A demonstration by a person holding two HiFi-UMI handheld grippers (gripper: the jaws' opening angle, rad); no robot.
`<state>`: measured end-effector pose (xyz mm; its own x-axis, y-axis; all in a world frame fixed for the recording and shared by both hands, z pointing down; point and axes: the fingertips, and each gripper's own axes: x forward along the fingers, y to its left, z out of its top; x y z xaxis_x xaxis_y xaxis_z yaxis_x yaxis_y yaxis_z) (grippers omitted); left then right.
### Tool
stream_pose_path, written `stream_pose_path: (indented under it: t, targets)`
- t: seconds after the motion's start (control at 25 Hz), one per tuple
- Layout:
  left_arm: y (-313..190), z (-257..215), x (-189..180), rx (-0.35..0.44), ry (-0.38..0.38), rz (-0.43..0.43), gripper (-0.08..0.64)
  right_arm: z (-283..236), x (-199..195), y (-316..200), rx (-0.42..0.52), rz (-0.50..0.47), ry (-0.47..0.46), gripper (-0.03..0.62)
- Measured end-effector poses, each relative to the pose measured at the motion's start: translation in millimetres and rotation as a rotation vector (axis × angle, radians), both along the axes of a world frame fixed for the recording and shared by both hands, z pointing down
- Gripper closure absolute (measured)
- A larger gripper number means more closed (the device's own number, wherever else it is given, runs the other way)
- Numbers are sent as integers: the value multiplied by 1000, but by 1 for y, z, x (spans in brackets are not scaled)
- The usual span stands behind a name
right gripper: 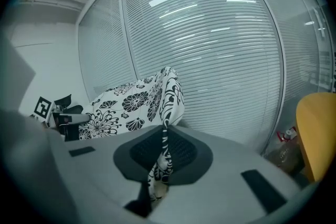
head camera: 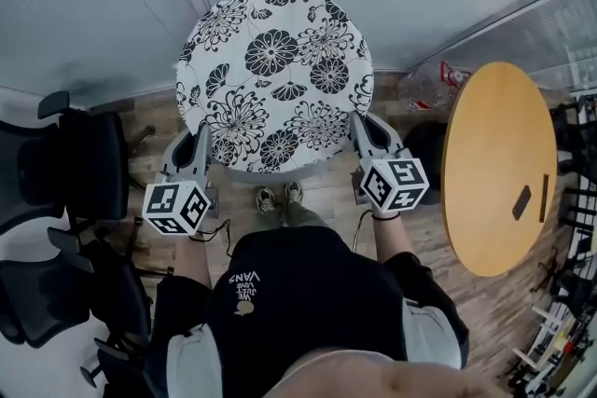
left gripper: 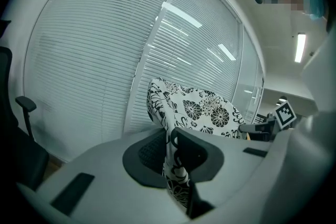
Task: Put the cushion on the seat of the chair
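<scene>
- Head view: the cushion (head camera: 273, 75), round with a black-and-white flower print, is held up in front of the person, clear of any seat. The left gripper (head camera: 199, 154) pinches its near left edge and the right gripper (head camera: 362, 137) its near right edge. A black chair (head camera: 89, 163) stands at the left, well apart from the cushion, and a round table (head camera: 494, 163) stands at the right. The cushion is picked up but not yet placed. What is left, I judge, is to carry it left, lower it onto the seat and let go.
- Left gripper view: the jaws are narrow and clamped on a fold of the cushion's edge, and the rest of the cushion rises beyond them towards the blinds.
- Right gripper view: the jaws are likewise closed on the cushion's thin edge, and the fabric hangs down between them.
- Containers: none with contents can be made out. A clear bag (head camera: 427, 89) by the far window is too small to read.
</scene>
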<state>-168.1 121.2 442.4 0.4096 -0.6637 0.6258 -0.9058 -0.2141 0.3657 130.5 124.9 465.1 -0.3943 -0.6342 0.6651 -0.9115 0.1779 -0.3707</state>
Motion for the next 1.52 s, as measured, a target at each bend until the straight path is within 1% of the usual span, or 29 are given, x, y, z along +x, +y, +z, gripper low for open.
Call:
stream_pose_path:
  t: [0.08,0.12,0.16,0.28,0.36,0.64,0.88,1.52]
  targets:
    - [-3,4,0,86,14,13,520,1,1,-4,95,13,21,561]
    - [-3,5,-1,116,20,18,520,0,1,-2,123,16,31,561]
    - [-1,6,-2,132,25,21,520,-2,1,1,135,17,40,561]
    - [3,9,-4,149,35,25,520,-1,-2,7,146,17,56,561]
    - [2,10,-4,145,35,24,520,1,-2,6,142,16,57,561]
    - [1,1,0,96,34,16,520,-9,-2,1,102,8,55,561]
    - [-1,2,-1,66,21,17,520,-5,1,-3,67,22,52,561]
    - [-5,2,-2,22,10,28,520,1,2,-3,17,32,62,561]
